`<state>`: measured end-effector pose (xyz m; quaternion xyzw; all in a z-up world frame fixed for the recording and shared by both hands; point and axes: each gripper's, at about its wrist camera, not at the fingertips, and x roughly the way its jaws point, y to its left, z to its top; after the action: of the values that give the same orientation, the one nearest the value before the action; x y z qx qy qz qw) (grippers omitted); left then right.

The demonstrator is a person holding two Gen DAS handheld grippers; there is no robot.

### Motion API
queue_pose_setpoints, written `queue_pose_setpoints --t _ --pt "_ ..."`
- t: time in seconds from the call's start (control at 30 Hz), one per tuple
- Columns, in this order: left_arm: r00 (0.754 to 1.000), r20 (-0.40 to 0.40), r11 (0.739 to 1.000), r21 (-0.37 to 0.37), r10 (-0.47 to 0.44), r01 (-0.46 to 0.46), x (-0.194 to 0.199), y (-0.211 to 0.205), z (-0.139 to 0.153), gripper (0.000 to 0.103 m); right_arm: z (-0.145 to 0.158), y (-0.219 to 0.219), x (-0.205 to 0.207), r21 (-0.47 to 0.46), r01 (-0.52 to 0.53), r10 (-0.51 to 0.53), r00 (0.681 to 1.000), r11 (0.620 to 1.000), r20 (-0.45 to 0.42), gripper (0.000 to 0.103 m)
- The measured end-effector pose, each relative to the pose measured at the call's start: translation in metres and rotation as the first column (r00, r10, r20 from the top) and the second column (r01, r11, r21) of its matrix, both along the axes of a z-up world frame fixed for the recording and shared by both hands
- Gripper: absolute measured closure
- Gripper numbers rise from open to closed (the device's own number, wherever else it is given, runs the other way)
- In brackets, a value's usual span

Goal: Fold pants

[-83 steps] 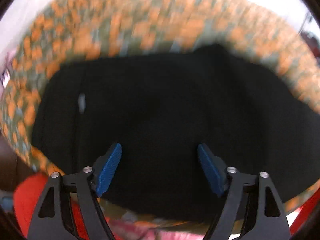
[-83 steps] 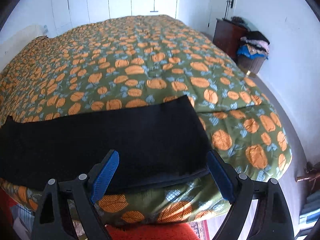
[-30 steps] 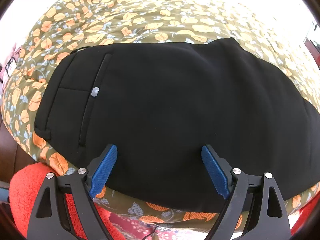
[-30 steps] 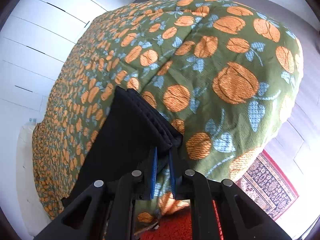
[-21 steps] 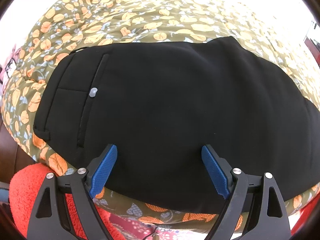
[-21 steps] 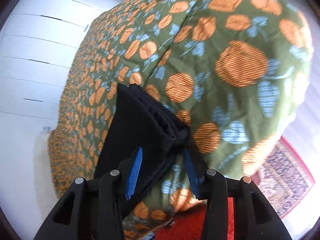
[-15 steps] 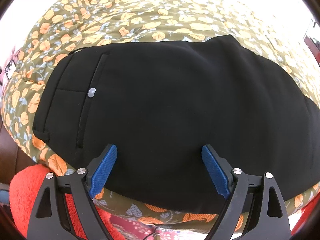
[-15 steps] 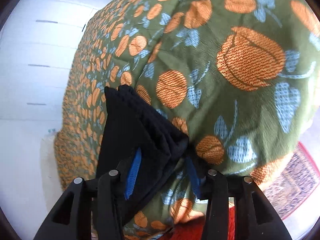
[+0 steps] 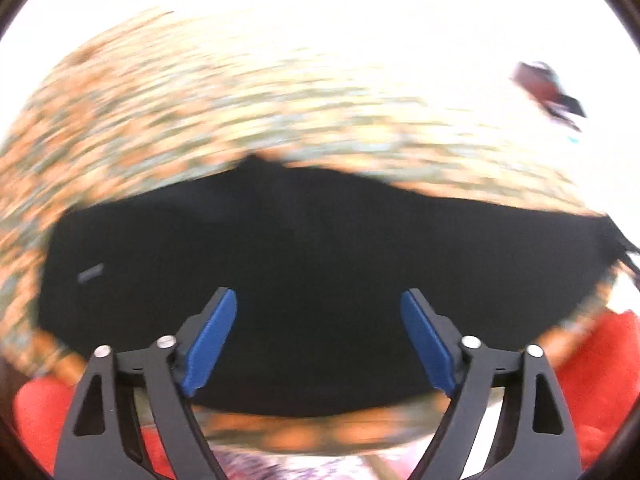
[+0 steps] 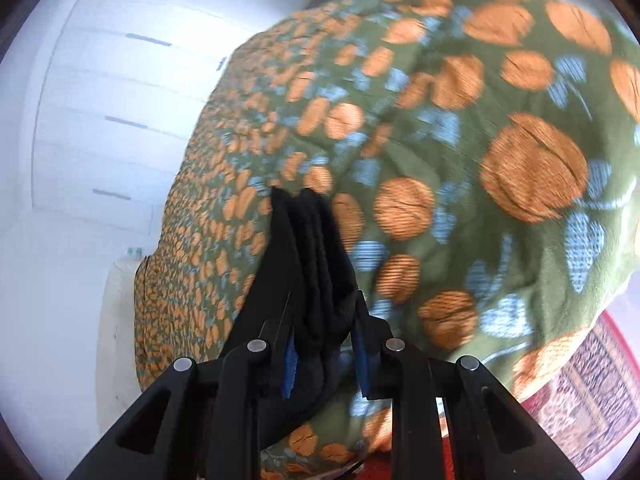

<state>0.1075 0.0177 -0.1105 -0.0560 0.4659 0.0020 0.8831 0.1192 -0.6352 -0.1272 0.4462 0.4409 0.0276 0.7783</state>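
I see pants [image 9: 312, 272] at bed [image 10: 460, 152] front edge | right gripper [image 10: 325, 350] clenched on hem | left gripper [image 9: 318, 344] spread | white wardrobe [image 10: 108, 92] behind

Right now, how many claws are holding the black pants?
1. The right claw is closed on the bunched end of the pants, over the bedspread. The left claw is open above the pants, gripping nothing.

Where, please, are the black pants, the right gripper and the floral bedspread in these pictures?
black pants [image 9: 320, 248], left wrist view, middle of the fabric.
right gripper [image 10: 324, 346], right wrist view, between its fingertips.
floral bedspread [image 10: 460, 128], right wrist view, bare top.
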Motion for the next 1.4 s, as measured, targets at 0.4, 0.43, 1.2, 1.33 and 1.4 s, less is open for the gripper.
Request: queue_pose_setpoints --t 0.4,0.43,1.2,1.33,1.4 --pt "0.948 -0.179 0.959 0.058 -0.264 0.278 0.034 -0.102 -0.069 0.020 0.061 0.063 0.002 0.090 -0.104 0.091 0.985 0.990 0.144 0.080" --pt "0.958 -0.161 0.970 0.021 -0.235 0.242 0.032 -0.090 -0.062 0.020 0.066 0.073 0.002 0.102 -0.122 0.105 0.982 0.987 0.159 0.080" --pt "0.913 -0.049 0.875 -0.267 0.405 -0.403 -0.048 0.154 -0.052 0.020 -0.025 0.585 -0.013 -0.094 -0.825 0.830 0.556 0.557 0.037 0.040" --pt "0.932 -0.014 0.882 -0.320 0.362 -0.347 -0.050 0.152 -0.047 0.020 0.004 0.554 -0.026 -0.296 -0.844 0.887 0.461 0.447 0.028 0.022" --pt "0.956 0.028 0.909 -0.320 0.291 -0.268 -0.047 0.137 -0.040 0.021 0.022 0.521 -0.034 -0.422 -0.811 0.899 0.437 0.405 0.024 0.017"
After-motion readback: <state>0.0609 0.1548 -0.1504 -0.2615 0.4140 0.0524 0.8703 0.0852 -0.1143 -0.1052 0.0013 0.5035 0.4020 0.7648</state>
